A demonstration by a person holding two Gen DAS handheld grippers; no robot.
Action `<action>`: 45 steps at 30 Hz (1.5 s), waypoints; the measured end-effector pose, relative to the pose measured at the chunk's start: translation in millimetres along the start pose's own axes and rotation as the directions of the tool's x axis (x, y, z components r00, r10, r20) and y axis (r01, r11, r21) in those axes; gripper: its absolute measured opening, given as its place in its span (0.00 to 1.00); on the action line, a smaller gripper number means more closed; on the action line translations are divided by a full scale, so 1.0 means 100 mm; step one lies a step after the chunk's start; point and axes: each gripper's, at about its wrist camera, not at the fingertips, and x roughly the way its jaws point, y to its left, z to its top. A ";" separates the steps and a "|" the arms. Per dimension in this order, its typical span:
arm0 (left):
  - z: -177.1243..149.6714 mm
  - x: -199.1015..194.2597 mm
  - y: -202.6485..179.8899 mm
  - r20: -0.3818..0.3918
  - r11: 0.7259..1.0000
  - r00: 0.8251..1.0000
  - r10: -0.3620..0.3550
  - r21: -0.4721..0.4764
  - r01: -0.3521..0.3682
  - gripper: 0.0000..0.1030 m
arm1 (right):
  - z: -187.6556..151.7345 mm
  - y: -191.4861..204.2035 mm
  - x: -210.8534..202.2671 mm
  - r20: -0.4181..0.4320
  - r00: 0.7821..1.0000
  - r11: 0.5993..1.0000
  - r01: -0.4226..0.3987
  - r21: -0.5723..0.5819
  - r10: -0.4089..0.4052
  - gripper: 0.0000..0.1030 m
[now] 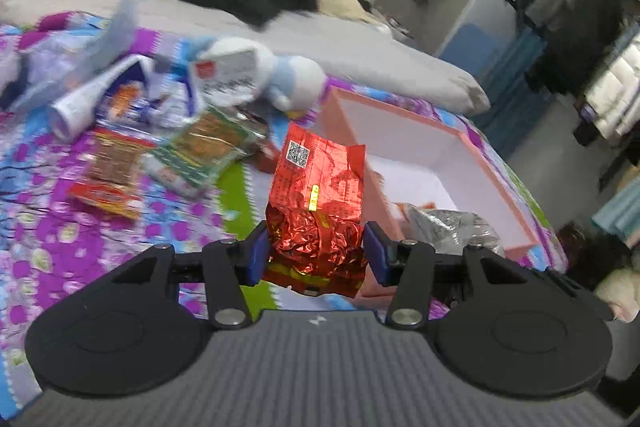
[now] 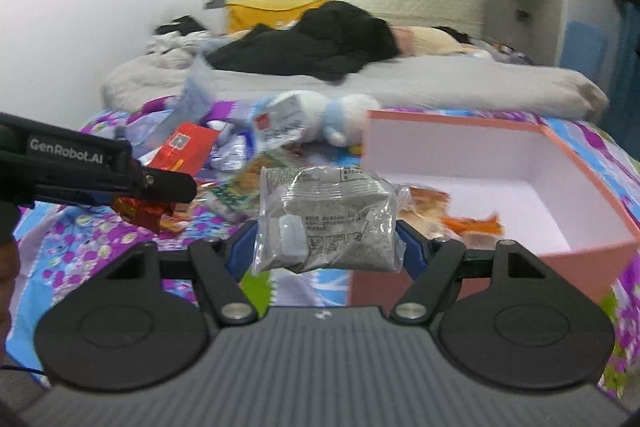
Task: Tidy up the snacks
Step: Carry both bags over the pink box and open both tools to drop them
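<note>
Left claw (image 1: 316,251) grips red pack (image 1: 318,195), right claw (image 2: 324,243) grips grey pack (image 2: 326,223); lower both flat into box (image 2: 560,163) at 2 o'clock, release low

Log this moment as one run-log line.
left gripper: jaws shut on red foil packet | right gripper: jaws shut on clear grey packet | pink box: open, orange packet inside

Snack pile (image 1: 160,147) smeared by motion blur, pink box (image 2: 580,251) partly behind clear packet (image 2: 328,223)
</note>
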 end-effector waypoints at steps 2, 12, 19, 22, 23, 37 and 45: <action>0.03 0.05 -0.10 -0.011 0.999 0.999 -0.033 0.006 0.033 0.54 | 0.00 -0.07 -0.06 0.000 1.000 1.000 0.011 0.014 -0.011 0.72; 0.30 0.31 -0.65 0.000 0.991 0.995 -0.100 0.095 0.099 0.54 | 0.17 -0.48 -0.12 0.055 0.992 0.993 0.116 0.024 -0.117 0.72; 0.66 0.68 -0.88 0.006 0.985 0.994 -0.107 0.137 0.105 0.54 | 0.42 -0.74 0.10 0.083 0.979 0.982 0.188 0.001 -0.188 0.72; 0.81 0.80 -1.03 0.002 0.980 0.995 -0.104 0.172 0.102 0.54 | 0.52 -0.88 0.21 0.072 0.978 0.980 0.197 -0.002 -0.197 0.72; 0.85 0.84 -1.09 0.005 0.977 0.995 -0.102 0.190 0.099 0.54 | 0.56 -0.92 0.24 0.063 0.979 0.981 0.193 -0.004 -0.192 0.72; 1.18 1.65 -1.42 -0.113 0.967 0.993 -0.028 0.248 0.055 0.54 | 0.78 -1.43 0.72 -0.067 0.978 0.979 0.200 0.031 -0.197 0.73; 1.02 1.97 -1.33 -0.208 0.971 0.978 0.024 0.238 0.027 0.54 | 0.56 -1.62 0.97 -0.184 0.968 0.980 0.185 0.069 -0.169 0.73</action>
